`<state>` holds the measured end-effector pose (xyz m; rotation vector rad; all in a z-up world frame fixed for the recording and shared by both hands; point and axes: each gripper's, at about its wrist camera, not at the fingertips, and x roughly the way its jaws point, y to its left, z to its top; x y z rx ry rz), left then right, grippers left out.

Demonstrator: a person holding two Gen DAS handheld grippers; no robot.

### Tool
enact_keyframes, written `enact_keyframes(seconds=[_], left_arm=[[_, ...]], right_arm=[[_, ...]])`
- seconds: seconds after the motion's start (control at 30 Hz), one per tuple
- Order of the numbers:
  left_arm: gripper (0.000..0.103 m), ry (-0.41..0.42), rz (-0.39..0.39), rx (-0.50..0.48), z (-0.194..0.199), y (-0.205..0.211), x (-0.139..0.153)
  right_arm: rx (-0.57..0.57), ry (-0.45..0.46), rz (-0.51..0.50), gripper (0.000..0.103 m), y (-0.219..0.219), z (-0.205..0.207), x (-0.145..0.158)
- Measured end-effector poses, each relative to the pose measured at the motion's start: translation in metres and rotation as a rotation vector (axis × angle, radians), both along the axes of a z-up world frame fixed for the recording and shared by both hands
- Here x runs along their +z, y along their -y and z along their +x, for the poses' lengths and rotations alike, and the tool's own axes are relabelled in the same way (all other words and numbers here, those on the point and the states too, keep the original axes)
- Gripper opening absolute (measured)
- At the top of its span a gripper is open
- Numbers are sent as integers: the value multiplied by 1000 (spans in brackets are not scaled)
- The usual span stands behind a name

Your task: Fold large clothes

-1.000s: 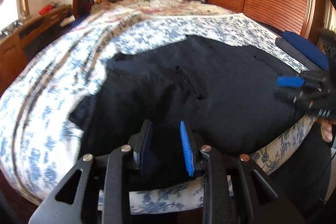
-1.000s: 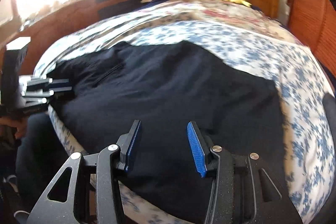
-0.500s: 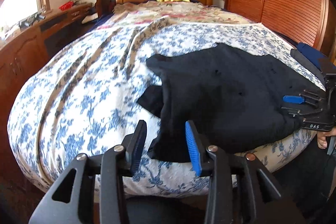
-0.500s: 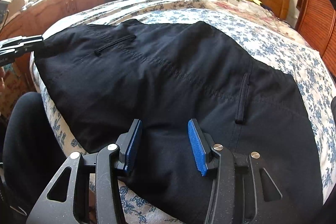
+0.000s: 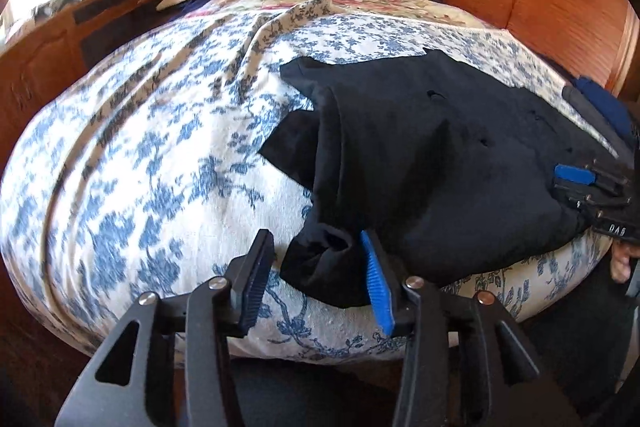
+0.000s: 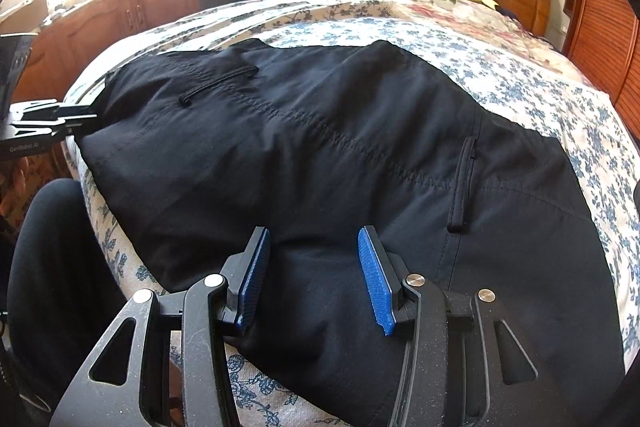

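floral bedspread (image 5: 160, 155) under black trousers (image 6: 320, 155); left tongs (image 5: 316, 279) just spreading, right tongs (image 6: 316, 275) spread, both unloaded.

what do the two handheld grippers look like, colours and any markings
Both the left gripper and the right gripper are matte black, with cut-out triangular linkage arms, silver round pivot pins and ribbed blue pads on the inner faces of the fingers. Small white lettering shows on each body's side; it is too small to read surely.
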<state>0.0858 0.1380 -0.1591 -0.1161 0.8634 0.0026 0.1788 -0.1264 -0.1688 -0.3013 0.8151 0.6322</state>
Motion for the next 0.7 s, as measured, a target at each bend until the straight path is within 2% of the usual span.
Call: enact_keyframes(seconds=[0.3,0.37,0.5,0.6,0.7], left_arm=[[44,-15,-7,10,2,4,-1],[36,-28,-1,-11,7,7,0],[13,-38,36,-65,14,17,10],[9,-13,55,-59,17,21,28],[7,65,47,-59,19,30,60]], right_arm=[[-3,1,5,46,2,0,0],[-3,2,11,46,3,1,0],[-5,3,20,46,4,0,1],[-24,3,12,46,6,-1,5],[-70,29,1,46,14,-6,18]])
